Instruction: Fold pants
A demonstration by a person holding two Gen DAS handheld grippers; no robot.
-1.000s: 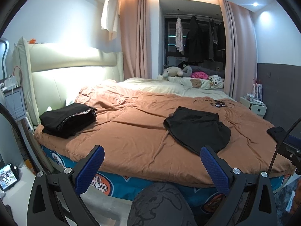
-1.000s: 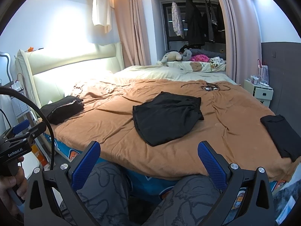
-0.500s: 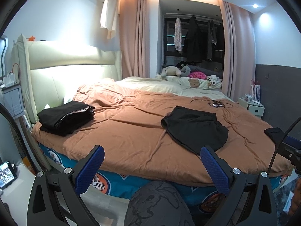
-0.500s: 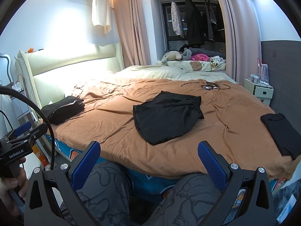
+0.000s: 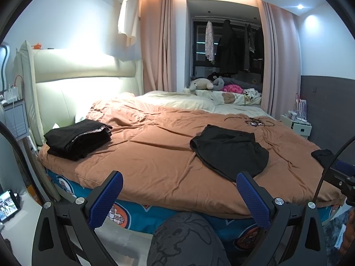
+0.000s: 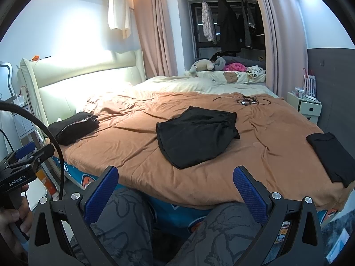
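Note:
Black pants (image 5: 229,150) (image 6: 196,133) lie loosely spread in the middle of the brown bedspread (image 5: 155,150) (image 6: 266,137). A neat stack of folded black clothes (image 5: 78,138) (image 6: 74,127) rests at the bed's left end near the headboard. Another black garment (image 6: 332,155) (image 5: 322,155) lies at the right edge. My left gripper (image 5: 178,196) is open and empty, held short of the bed's near edge. My right gripper (image 6: 176,191) is likewise open and empty above the person's knees (image 6: 124,217). Neither touches any cloth.
A tangle of cables (image 6: 245,100) lies on the far side of the bedspread. Plush toys (image 6: 204,65) sit at the back. A white nightstand (image 6: 304,106) stands right of the bed. The padded headboard (image 5: 77,84) is at left, with a lit phone (image 5: 7,204) on the floor.
Both views have shifted only slightly; the left wrist view drifted a little so the bed sits marginally lower and further left. Nothing on the bed has moved and both grippers stay open.

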